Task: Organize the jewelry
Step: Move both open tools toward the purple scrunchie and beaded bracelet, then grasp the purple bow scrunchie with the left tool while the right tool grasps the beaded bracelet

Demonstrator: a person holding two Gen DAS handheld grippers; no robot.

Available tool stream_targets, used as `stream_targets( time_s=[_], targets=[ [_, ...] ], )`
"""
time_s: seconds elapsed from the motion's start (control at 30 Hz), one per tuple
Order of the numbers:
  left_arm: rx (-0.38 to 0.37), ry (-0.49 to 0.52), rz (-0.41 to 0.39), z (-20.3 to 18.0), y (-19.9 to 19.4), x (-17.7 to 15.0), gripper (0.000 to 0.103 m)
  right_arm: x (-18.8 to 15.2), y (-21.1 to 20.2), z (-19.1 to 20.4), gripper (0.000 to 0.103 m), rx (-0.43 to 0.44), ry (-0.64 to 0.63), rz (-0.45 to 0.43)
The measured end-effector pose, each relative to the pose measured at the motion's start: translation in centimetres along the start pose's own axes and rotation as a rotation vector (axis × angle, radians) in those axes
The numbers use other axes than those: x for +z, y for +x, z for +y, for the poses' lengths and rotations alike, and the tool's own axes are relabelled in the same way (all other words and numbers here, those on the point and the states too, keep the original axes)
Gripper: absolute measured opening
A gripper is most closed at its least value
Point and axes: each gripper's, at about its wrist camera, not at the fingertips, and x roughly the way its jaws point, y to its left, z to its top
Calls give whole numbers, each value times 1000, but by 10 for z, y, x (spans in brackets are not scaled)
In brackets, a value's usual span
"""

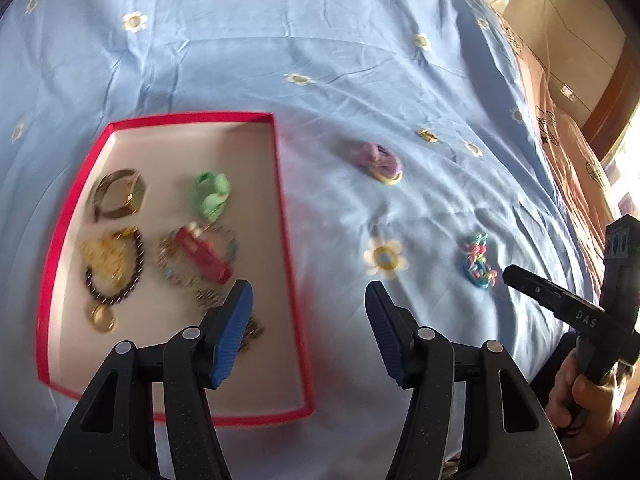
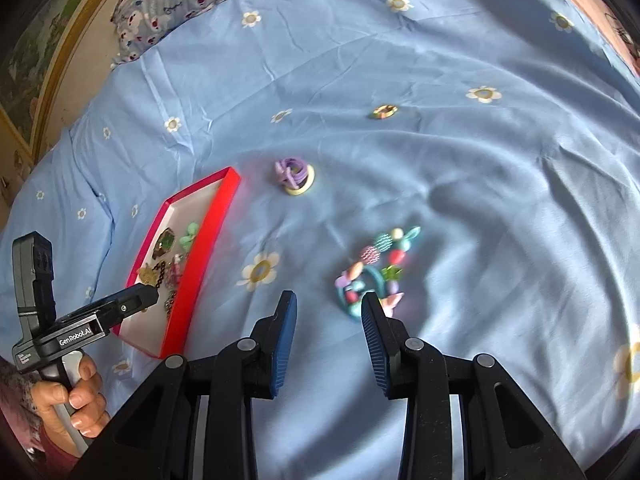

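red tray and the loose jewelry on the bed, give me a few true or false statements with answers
1. The purple hair tie lies inside the red tray. False: it lies on the blue sheet, outside the tray.
2. The green hair tie is in the tray. True.
3. The left hand-held gripper clamps a necklace. False: nothing is between its open jaws.
4. The colourful bead bracelet lies on the sheet, outside the tray. True.
5. The right hand-held gripper holds nothing. True.
6. The small gold ring sits in the tray. False: it lies on the sheet, beyond the purple tie.
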Motion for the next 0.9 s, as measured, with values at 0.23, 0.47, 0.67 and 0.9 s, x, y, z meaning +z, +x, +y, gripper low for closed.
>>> stream_targets(
  time_s=[0.23, 0.47, 0.67, 0.9],
  targets=[
    [-21, 40, 4, -24, 15, 23, 61, 10, 1, -17, 36, -22, 27, -7],
    [-57, 51, 28, -41, 41, 44, 61, 23, 15, -32, 38, -36, 48, 11],
    [-73, 53, 40, -50, 70, 68, 64, 31, 34, -40, 41, -47, 58, 46],
    [-84, 29, 59, -55, 111, 101, 64, 35, 45, -42, 41, -40, 50, 54]
  ],
)
